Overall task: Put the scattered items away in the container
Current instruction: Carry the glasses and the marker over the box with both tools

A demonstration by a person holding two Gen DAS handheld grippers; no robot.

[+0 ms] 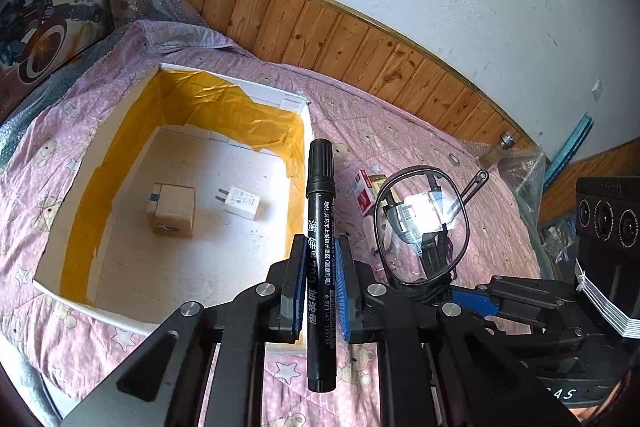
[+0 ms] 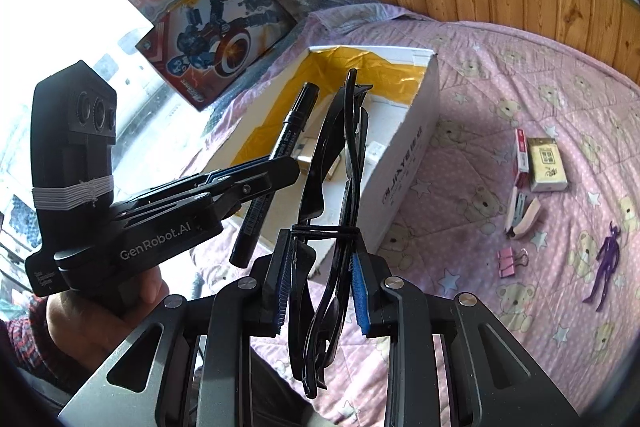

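Note:
My left gripper point(image 1: 320, 283) is shut on a black marker pen point(image 1: 320, 211), held upright near the right front corner of the white box point(image 1: 120, 155). The box, lined with yellow tape, holds a small cardboard cube point(image 1: 172, 209) and a white charger point(image 1: 240, 203). My right gripper point(image 2: 320, 291) is shut on folded black glasses point(image 2: 340, 167), held just beside the box's near right wall point(image 2: 404, 163). In the right wrist view the left gripper point(image 2: 276, 167) and marker pen point(image 2: 280, 155) hover over the box's near edge.
On the pink bear quilt point(image 2: 520, 67) lie a red and white pack point(image 2: 521, 155), a tan pack point(image 2: 546, 165), a stapler point(image 2: 524, 215), a pink binder clip point(image 2: 508, 261) and a purple figure point(image 2: 606, 267). Toy boxes point(image 2: 216, 39) lean at the back left. A wooden headboard point(image 1: 340, 39) runs behind.

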